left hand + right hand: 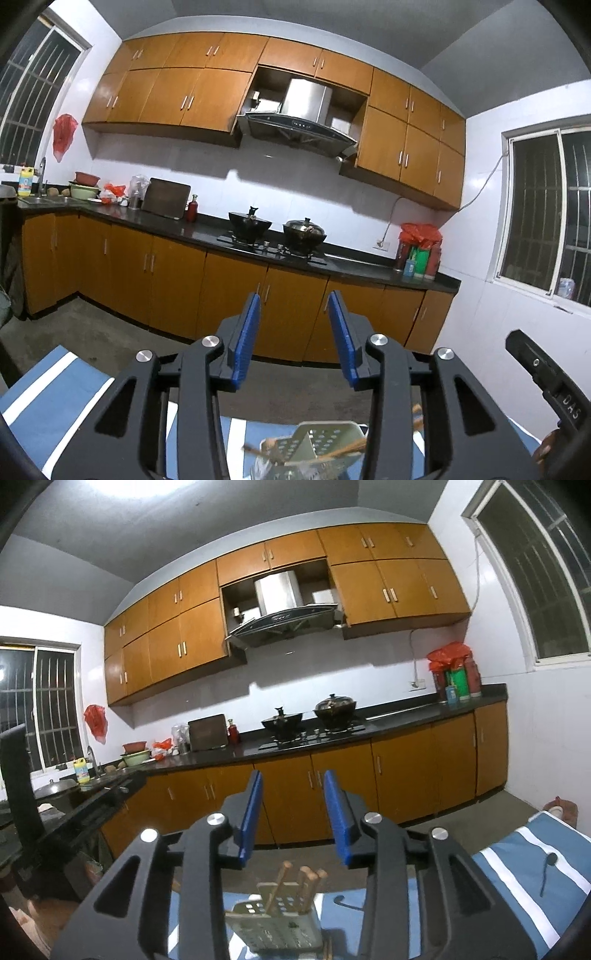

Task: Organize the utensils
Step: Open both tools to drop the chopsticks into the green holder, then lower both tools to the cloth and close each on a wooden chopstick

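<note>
A perforated metal utensil holder (275, 921) stands on the blue-and-white striped cloth (517, 853), just below my right gripper. Several wooden chopsticks (308, 882) stick up out of it. In the left wrist view the same holder (321, 443) appears blurred at the bottom edge, with chopsticks (347, 452) across it. A black spoon (547, 871) lies on the cloth to the right, and a dark utensil's curved end (345, 902) shows beside the holder. My left gripper (294, 295) and right gripper (292, 773) both point level above the table, blue pads apart, nothing between them.
Across a bare concrete floor (92, 332) runs a dark kitchen counter (207, 229) with wooden cabinets, a stove with two lidded pots (251, 221), a cutting board (166, 199) and a sink (40, 199). A black tool body (543, 373) and a fingertip show at the right edge.
</note>
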Tool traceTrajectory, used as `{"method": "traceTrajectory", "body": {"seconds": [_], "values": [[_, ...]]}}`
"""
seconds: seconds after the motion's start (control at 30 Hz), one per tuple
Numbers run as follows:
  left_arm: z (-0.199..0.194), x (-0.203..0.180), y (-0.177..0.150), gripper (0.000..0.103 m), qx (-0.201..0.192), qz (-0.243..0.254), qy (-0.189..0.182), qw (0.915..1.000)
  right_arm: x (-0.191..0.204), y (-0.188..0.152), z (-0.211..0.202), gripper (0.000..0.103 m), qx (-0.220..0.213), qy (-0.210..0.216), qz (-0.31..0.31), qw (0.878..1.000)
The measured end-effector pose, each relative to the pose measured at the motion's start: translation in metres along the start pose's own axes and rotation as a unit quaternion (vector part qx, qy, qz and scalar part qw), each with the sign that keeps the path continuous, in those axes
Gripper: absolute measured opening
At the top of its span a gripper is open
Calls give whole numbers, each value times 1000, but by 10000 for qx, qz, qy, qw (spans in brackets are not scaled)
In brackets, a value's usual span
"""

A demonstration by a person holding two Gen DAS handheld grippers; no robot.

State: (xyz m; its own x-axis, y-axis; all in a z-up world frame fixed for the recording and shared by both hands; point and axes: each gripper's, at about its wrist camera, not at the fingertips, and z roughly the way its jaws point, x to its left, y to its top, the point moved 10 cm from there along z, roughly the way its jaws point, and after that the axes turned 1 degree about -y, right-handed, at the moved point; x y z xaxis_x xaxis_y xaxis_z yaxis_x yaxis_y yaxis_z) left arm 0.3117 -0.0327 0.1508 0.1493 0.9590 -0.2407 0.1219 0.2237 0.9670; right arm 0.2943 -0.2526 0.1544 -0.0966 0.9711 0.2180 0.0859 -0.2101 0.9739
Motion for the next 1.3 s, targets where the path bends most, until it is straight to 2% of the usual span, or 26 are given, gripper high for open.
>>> {"method": "traceTrajectory", "body": {"seconds": [0.13,0.2,0.3,0.4,0.47,0.5,0.6,0.67,0.77,0.97,1.03,1.07,1.17,1.3], "values": [[-32,15,-9,48,134,-59,7,9999,-23,-22,-29,41,181,-220,-6,9996],[-49,27,-24,52,276,23,138,9995,-37,-46,-38,42,467,-395,-68,9981],[-66,49,-65,53,710,258,491,9959,-56,-101,-38,42,1212,-548,-115,9911],[-69,72,-122,53,1418,459,822,9854,-68,-173,-34,41,2245,-549,-32,9729],[-69,85,-164,52,1962,578,990,9738,-67,-212,-34,35,2750,-494,-86,9601],[-69,90,-182,47,2207,610,1006,9682,-64,-236,-35,33,3029,-457,-202,9517],[-71,98,-229,39,2859,583,970,9515,-53,-284,-40,25,3549,-335,-346,9337],[-70,97,-246,36,3067,552,929,9456,-49,-304,-42,23,3754,-302,-351,9257],[-72,96,-268,32,3309,502,823,9387,-48,-313,-37,20,3890,-290,-317,9202],[-73,90,-288,31,3541,465,632,9319,-43,-319,-30,19,3976,-221,-339,9167],[-74,88,-294,30,3622,422,578,9293,-41,-323,-30,17,4013,-195,-404,9148],[-74,88,-297,28,3661,398,555,9281,-39,-324,-31,13,4025,-187,-453,9141],[-73,86,-306,26,3763,334,491,9246,-43,-325,-31,8,3987,-430,-684,9135],[-76,84,-312,23,3838,271,399,9222,-69,-319,-29,8,3924,-884,-407,9146]]}}
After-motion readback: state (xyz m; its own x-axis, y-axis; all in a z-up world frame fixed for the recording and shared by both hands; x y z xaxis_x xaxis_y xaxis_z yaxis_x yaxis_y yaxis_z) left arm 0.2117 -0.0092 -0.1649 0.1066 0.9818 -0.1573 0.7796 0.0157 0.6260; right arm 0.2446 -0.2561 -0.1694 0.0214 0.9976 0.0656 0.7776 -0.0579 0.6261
